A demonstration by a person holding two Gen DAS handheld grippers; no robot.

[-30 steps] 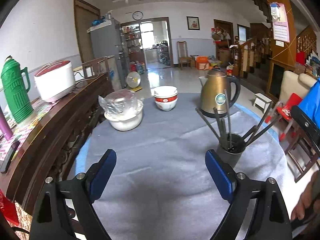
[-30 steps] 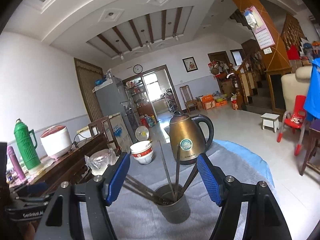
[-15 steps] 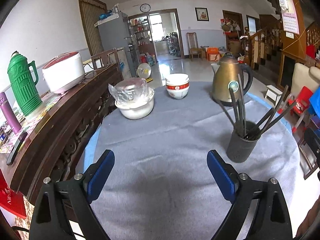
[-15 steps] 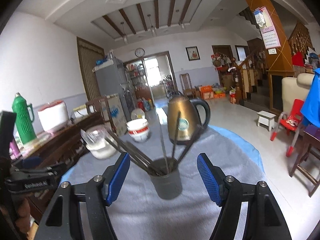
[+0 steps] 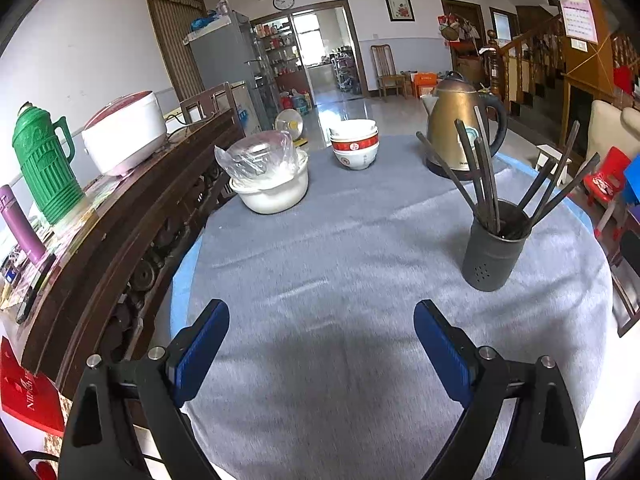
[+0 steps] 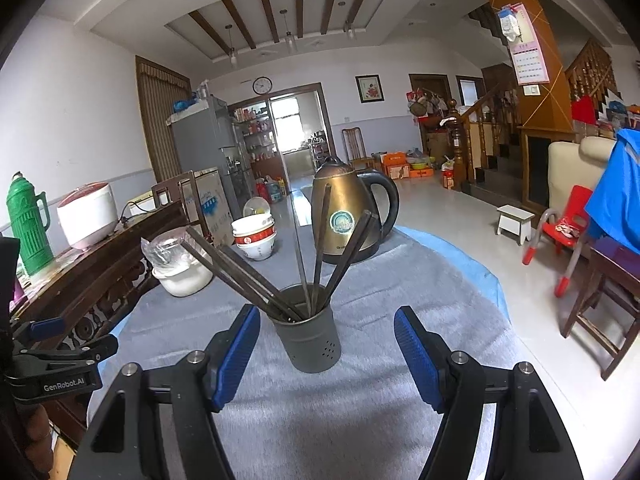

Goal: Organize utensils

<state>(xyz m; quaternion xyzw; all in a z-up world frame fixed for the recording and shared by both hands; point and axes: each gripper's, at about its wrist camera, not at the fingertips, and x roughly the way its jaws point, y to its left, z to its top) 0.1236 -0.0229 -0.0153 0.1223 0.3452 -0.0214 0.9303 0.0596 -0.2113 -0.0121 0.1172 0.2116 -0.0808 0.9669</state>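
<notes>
Right hand-held gripper [image 6: 326,354] with jaws wide apart before the utensil holder [image 6: 310,330]; left hand-held gripper [image 5: 320,354] likewise spread and empty over bare cloth.

Dark chopsticks [image 6: 256,276] fan out of the grey holder, which stands upright on the worktop [image 5: 340,280] in front of the brass kettle [image 6: 346,210]. Risk, as a judgement: the splayed sticks lean past the rim, so a pad brushing one on the way in could lever the light holder over or flick sticks onto the cloth; a grip on several sticks at once may drag the holder along. Grey cloth over a blue-edged round top; stacked bowls [image 5: 354,144] and a covered white pot [image 5: 270,178] stand left of the kettle. Beyond the kettle, a tiled living room with a staircase.
</notes>
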